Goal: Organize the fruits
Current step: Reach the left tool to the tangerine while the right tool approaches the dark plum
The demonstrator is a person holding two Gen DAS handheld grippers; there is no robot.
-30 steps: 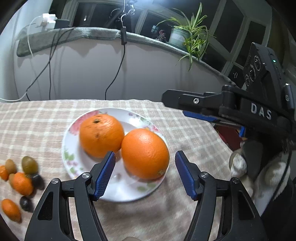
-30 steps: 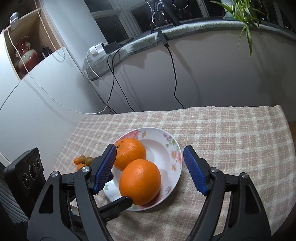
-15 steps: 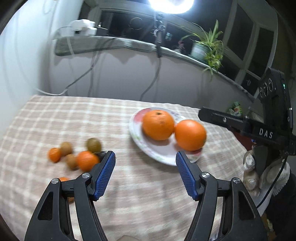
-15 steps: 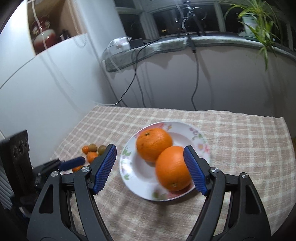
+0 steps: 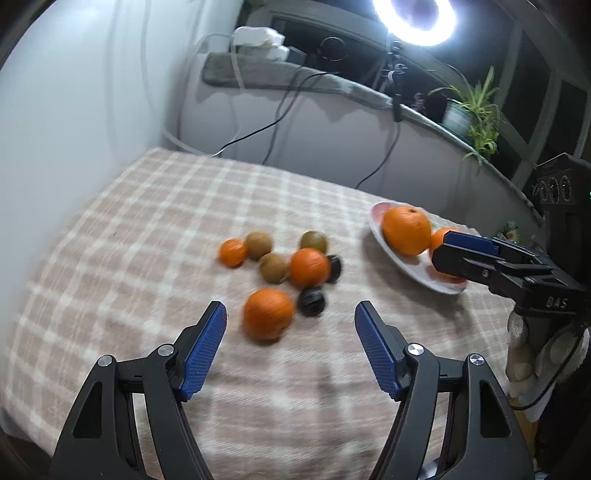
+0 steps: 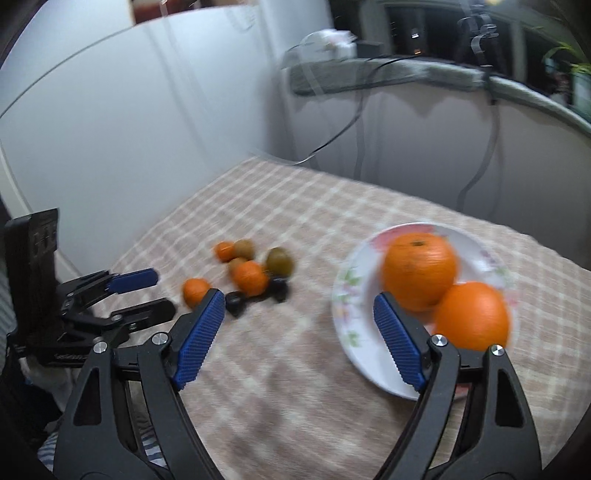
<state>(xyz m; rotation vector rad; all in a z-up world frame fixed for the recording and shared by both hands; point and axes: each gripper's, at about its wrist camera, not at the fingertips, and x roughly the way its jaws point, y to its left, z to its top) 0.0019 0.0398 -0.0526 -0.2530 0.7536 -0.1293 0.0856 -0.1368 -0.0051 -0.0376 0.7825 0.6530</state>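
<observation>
A floral white plate [image 6: 347, 325] holds two big oranges [image 6: 419, 271] [image 6: 472, 315]; it also shows in the left wrist view [image 5: 376, 225]. A loose cluster of small fruit lies on the checked cloth: tangerines [image 5: 267, 314] [image 5: 309, 267] [image 5: 232, 253], brown kiwis [image 5: 273, 267], and dark plums [image 5: 312, 302]. My left gripper [image 5: 291, 325] is open and empty, just in front of the nearest tangerine. My right gripper [image 6: 299, 321] is open and empty, between the cluster [image 6: 251, 277] and the plate.
The checked tablecloth [image 5: 147, 229] covers the table, bounded by a white wall on the left and a low ledge with cables [image 5: 280, 107] behind. A potted plant [image 5: 465, 110] and ring light [image 5: 417, 18] stand on the ledge.
Both grippers swung left, away from the plate and toward the small fruit cluster. The cluster now sits centred before my left gripper. Both stay open and empty.
</observation>
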